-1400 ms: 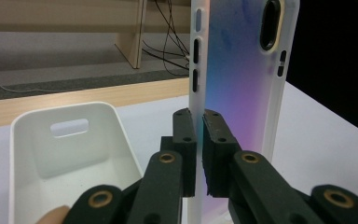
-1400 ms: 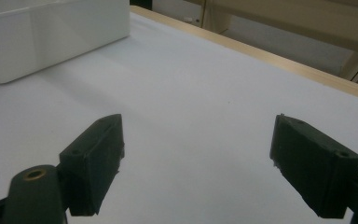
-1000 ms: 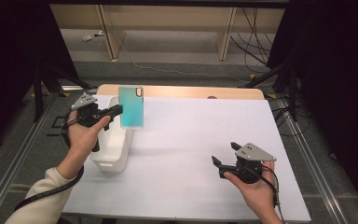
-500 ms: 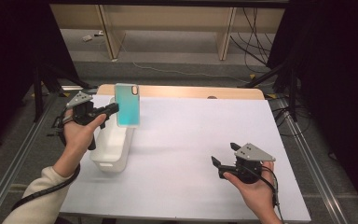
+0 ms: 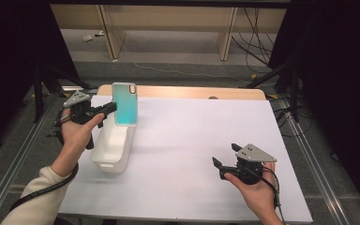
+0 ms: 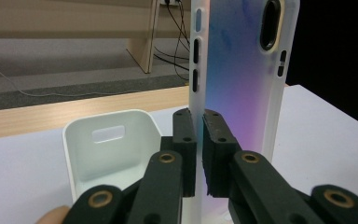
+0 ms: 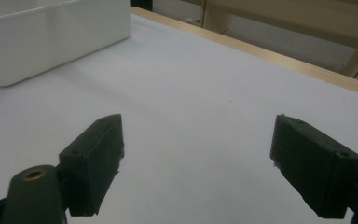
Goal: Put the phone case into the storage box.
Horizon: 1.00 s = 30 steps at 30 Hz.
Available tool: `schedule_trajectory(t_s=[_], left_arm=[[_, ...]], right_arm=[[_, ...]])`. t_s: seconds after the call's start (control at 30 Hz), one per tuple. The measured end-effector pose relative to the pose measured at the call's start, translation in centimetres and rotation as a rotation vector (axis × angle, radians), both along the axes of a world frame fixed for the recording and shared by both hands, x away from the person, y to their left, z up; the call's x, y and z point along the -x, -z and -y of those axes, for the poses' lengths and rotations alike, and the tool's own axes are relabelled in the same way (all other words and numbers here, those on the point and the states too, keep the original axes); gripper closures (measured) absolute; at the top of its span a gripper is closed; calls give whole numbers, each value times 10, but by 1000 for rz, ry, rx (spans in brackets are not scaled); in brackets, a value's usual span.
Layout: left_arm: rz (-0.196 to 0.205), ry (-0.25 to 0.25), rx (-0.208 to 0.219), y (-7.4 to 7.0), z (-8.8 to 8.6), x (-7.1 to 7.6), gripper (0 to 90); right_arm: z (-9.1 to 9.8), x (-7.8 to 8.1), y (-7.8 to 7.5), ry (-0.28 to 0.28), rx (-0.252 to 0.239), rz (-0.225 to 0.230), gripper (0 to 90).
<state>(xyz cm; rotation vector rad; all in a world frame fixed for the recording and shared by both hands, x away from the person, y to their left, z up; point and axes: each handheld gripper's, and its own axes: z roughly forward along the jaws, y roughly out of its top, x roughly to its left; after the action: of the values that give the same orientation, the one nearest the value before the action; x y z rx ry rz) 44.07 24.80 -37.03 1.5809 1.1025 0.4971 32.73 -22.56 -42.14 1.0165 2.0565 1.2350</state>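
Note:
A teal phone case (image 5: 124, 104) stands upright in the air above the far end of a white bin (image 5: 114, 146). My left gripper (image 5: 113, 108) is shut on its near edge. In the left gripper view the two jaws pinch the case's frosted side wall (image 6: 197, 116), and its blue-purple back with the camera cutout (image 6: 242, 84) faces right. The bin (image 6: 107, 149) shows behind the jaws, open and empty as far as I see. My right gripper (image 5: 224, 157) rests low at the table's front right, open, with nothing between its pads (image 7: 93, 158).
The white table top (image 5: 197, 136) has a wooden strip (image 5: 192, 92) along its far edge. Shelving legs and cables (image 5: 243, 33) lie on the floor beyond. Metal rails (image 5: 18, 150) run along both sides of the table.
The left hand has drawn slightly left and toward the person with the phone case, which stays upright over the bin. The right gripper has kept still.

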Motion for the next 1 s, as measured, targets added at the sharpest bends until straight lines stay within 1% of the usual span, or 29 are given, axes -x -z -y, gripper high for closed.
schedule_trajectory(t_s=[0.07,0.1,0.17,0.47,0.5,0.57,0.77,0.8,0.83,1.0], left_arm=[[0,0,-4,-1,-1,0,848],[2,0,-3,-1,-2,0,848],[2,-2,-1,-2,-3,-1,848],[3,-6,1,-2,-8,-3,848],[1,-6,1,-2,-8,-3,848],[2,-6,0,-2,-8,-4,848],[2,-8,-6,-2,-9,-5,848],[1,-8,-5,-2,-9,-6,848],[2,-9,-5,-2,-9,-6,848],[4,-11,-13,-3,-10,-8,848]], right_arm=[[0,0,0,2,1,1,185],[1,1,-1,-2,6,-26,185],[1,1,-1,-2,6,-27,185],[1,1,-1,-2,5,-26,186],[0,0,0,2,-1,4,185],[0,0,0,3,-6,-5,185],[0,0,0,3,-9,-6,186],[0,0,1,2,-2,2,186],[0,0,0,3,-7,-4,185],[0,0,1,3,-5,-6,185]])
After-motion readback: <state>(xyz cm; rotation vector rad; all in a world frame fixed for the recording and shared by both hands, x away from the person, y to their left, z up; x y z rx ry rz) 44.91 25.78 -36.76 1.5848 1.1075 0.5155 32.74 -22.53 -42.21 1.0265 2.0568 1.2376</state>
